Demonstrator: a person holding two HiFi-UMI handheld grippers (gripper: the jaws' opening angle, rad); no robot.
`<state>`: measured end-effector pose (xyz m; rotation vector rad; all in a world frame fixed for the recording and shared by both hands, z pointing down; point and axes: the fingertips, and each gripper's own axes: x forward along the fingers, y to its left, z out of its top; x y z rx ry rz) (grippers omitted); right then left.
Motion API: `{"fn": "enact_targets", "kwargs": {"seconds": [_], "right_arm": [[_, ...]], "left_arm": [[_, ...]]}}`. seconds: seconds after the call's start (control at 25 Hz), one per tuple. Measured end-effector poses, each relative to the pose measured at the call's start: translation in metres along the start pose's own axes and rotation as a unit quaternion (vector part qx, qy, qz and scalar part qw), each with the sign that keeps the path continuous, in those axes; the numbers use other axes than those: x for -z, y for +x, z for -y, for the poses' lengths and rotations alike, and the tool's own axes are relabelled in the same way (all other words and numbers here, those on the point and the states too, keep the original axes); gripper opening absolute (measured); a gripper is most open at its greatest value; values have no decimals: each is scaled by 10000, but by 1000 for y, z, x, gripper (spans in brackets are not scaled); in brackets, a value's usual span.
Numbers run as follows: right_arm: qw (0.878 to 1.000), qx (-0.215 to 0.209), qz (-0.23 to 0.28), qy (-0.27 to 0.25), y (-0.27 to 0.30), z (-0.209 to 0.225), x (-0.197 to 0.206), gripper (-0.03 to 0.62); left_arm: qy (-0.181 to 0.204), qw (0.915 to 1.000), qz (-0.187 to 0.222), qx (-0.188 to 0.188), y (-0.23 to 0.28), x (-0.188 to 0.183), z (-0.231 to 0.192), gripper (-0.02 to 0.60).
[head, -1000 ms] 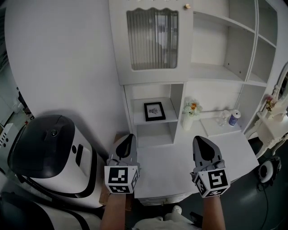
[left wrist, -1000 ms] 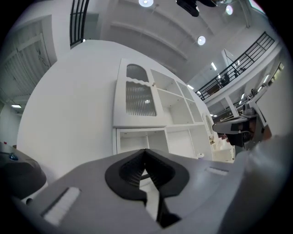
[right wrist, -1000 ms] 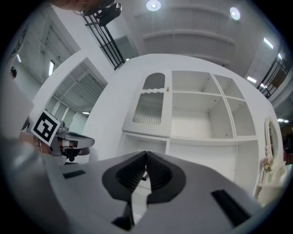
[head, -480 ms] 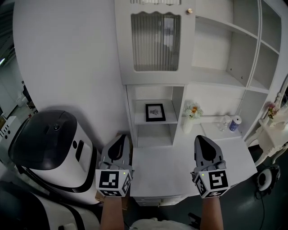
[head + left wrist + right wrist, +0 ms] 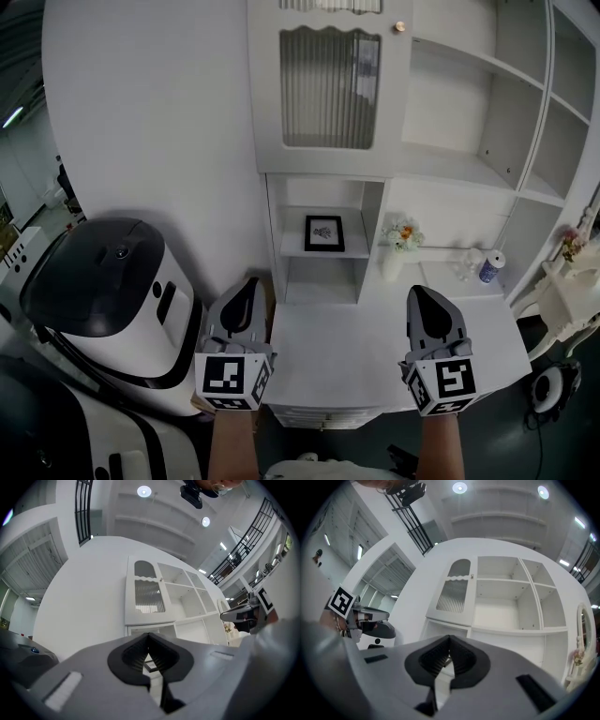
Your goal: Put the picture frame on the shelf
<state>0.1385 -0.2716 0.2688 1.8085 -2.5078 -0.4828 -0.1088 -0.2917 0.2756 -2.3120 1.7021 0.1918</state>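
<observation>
A small black picture frame point(image 5: 323, 232) stands upright on the middle shelf point(image 5: 323, 253) of the white cabinet's narrow lower-left cubby. Both grippers hang in front of the cabinet, well short of the frame, pointing towards it. My left gripper point(image 5: 248, 283) is over the desk's left edge, jaws shut and empty. My right gripper point(image 5: 420, 292) is over the desk top, also shut with nothing in it. In the left gripper view a sliver of the frame point(image 5: 152, 665) shows below the closed tips of the left gripper point(image 5: 149, 637). The right gripper view shows the right gripper point(image 5: 450, 639) closed before the cabinet.
A white desk top point(image 5: 375, 342) spreads in front of the cabinet. On it stand a vase of flowers point(image 5: 397, 246) and a blue-and-white can point(image 5: 487, 267). A ribbed glass door point(image 5: 328, 89) is above the cubby. A large white-and-black machine point(image 5: 103, 305) stands at the left.
My left gripper has drifted a little to the left, off towards the desk's edge. The right gripper has barely shifted. The picture frame has stayed on its shelf.
</observation>
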Motion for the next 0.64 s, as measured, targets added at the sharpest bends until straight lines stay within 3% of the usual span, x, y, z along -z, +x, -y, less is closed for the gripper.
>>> {"fn": "enact_targets", "kwargs": {"seconds": [0.36, 0.64], "right_arm": [[9999, -127, -69, 23, -2, -2, 7, 8], [9997, -207, -97, -19, -8, -5, 8, 8]], "left_arm": [[-44, 9999, -36, -141, -10, -3, 0, 9], [2, 10000, 54, -42, -14, -14, 9, 9]]}}
